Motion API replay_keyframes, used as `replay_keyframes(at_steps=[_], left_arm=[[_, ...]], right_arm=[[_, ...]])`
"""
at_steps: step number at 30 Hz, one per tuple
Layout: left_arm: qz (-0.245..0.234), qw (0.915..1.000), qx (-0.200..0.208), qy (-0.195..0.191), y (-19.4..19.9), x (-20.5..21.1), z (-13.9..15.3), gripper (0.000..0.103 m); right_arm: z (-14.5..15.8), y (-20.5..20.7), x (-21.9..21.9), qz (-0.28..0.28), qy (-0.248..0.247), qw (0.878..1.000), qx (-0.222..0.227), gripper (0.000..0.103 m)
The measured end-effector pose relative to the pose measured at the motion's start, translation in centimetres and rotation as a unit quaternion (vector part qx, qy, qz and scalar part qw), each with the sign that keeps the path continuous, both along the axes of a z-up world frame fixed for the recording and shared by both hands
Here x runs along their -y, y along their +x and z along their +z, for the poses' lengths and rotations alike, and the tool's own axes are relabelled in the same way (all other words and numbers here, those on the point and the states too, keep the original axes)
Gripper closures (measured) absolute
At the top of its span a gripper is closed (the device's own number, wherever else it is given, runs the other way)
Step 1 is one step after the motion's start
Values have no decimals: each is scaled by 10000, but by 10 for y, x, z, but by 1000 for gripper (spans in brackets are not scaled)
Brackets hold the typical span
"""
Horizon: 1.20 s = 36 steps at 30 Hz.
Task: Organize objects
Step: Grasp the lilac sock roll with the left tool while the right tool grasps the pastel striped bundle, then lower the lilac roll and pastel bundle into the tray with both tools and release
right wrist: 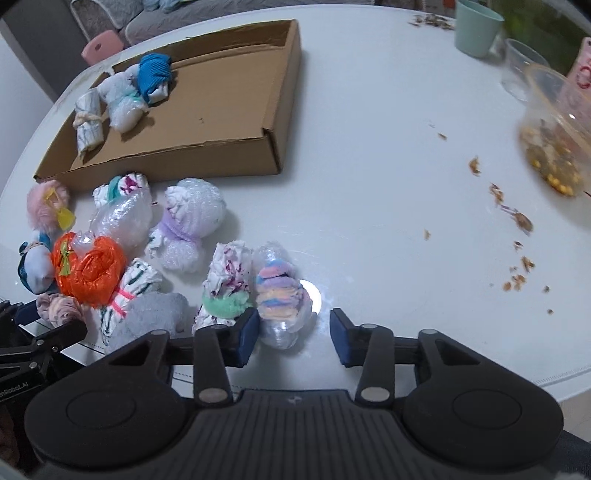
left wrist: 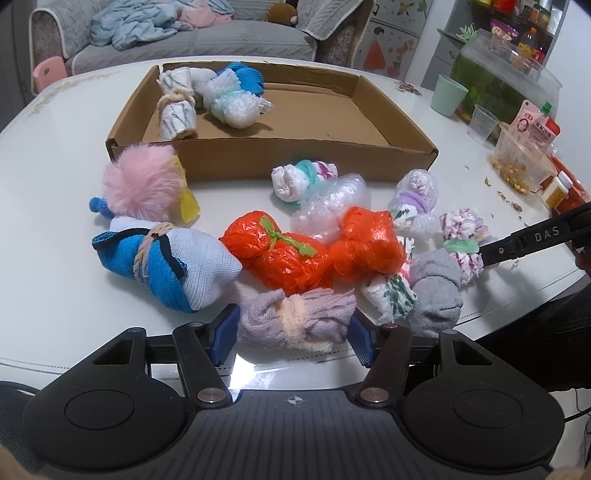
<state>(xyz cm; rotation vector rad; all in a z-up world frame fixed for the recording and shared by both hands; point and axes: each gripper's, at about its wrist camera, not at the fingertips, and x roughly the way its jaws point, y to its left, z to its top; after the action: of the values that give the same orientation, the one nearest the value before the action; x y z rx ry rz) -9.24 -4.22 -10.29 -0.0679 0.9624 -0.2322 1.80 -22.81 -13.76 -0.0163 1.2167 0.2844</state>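
Observation:
A cardboard tray on the white table holds three tied bundles. Several more bundles lie in front of it, among them an orange plastic one and a blue and white sock. My left gripper is open, its blue pads on either side of a lilac knit bundle at the table's near edge. My right gripper is open; a pastel-striped bubble-wrapped bundle lies between its fingers, against the left pad. It shows in the left wrist view beside a purple-patterned bundle.
A pink pompom, a grey sock bundle and a green-patterned roll lie nearby. At the right stand a mint cup, clear cups, a snack tub and crumbs. A sofa is behind.

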Motion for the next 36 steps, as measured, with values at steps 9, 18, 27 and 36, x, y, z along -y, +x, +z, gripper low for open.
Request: replay_keyframes(at_steps=[9,18,27,36], left_arm=[[-24,10000,81,-29,-2,0,7,37],[-51,9995,305,-88,-5,-2,27,37],[272,9968,745,-14,25,-26,75,37],[373,9930,1007,485,102,-50,90,36]], right_arm=[[18,0,16,-208,227,9992,263,86],[52,9,21,-389,608,9945,761,86],[106,42,-21,342,1246,9822,1362,86],[98,95,-94,1351,1759,9691,1084,86]])
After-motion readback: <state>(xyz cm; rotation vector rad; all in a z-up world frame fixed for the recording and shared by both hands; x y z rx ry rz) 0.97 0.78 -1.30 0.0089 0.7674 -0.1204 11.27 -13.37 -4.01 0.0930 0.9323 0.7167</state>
